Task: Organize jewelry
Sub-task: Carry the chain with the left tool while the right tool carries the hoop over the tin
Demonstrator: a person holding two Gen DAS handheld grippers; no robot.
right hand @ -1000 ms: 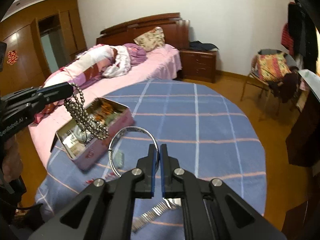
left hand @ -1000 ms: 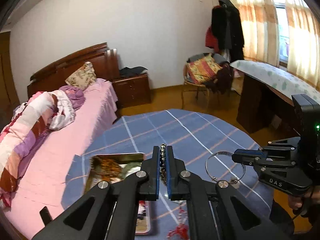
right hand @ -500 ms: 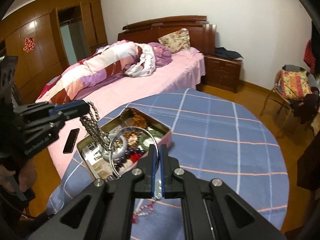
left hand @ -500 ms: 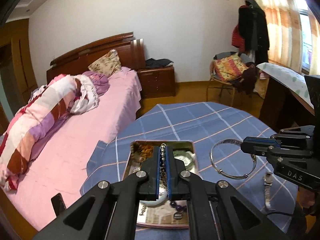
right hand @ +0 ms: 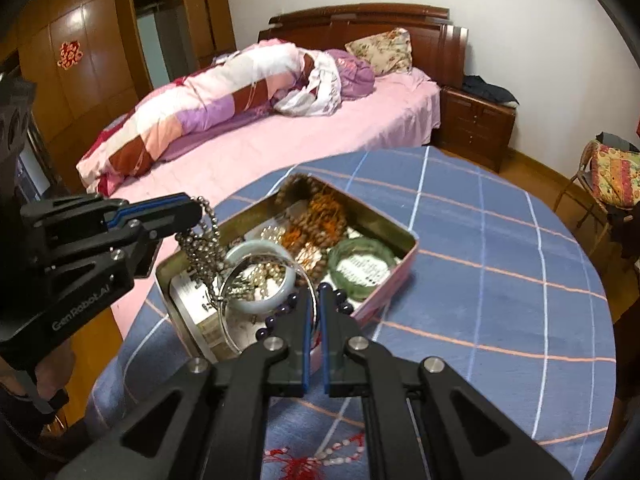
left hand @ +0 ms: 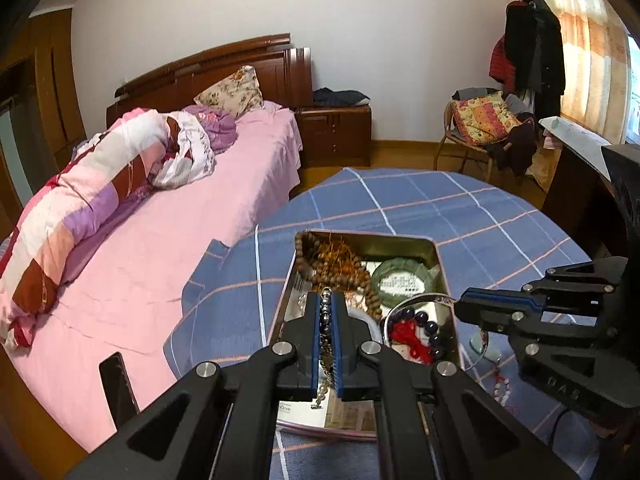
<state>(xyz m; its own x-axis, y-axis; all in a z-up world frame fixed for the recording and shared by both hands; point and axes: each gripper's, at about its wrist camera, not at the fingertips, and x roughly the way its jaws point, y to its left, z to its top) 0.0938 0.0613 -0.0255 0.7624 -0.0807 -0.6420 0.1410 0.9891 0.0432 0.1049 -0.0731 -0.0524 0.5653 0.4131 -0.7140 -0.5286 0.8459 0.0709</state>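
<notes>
I'm in a bedroom, at a round table (right hand: 500, 248) under a blue checked cloth, with a pink bed (left hand: 168, 240) along its far left side. On the near left part of the table sits an open metal tin (right hand: 400, 248) crowded with jewelry: brown wooden beads (left hand: 340, 268) at its far end, a green bangle (right hand: 358, 266) on the right, a pale bangle (right hand: 256, 250) and dark purple beads (left hand: 424, 320) nearer to me. My left hand-held gripper (left hand: 329, 320) is pinched tight on a silver bead chain (right hand: 204, 240), which dangles over the tin's left end. My right hand-held gripper (right hand: 316, 312) is clamped on a thin silver hoop bangle (right hand: 228, 280), held upright above the tin's near edge, just beside the chain. A red-tasselled strand of pale beads (right hand: 320, 456) lies on the cloth nearest me, outside the tin
</notes>
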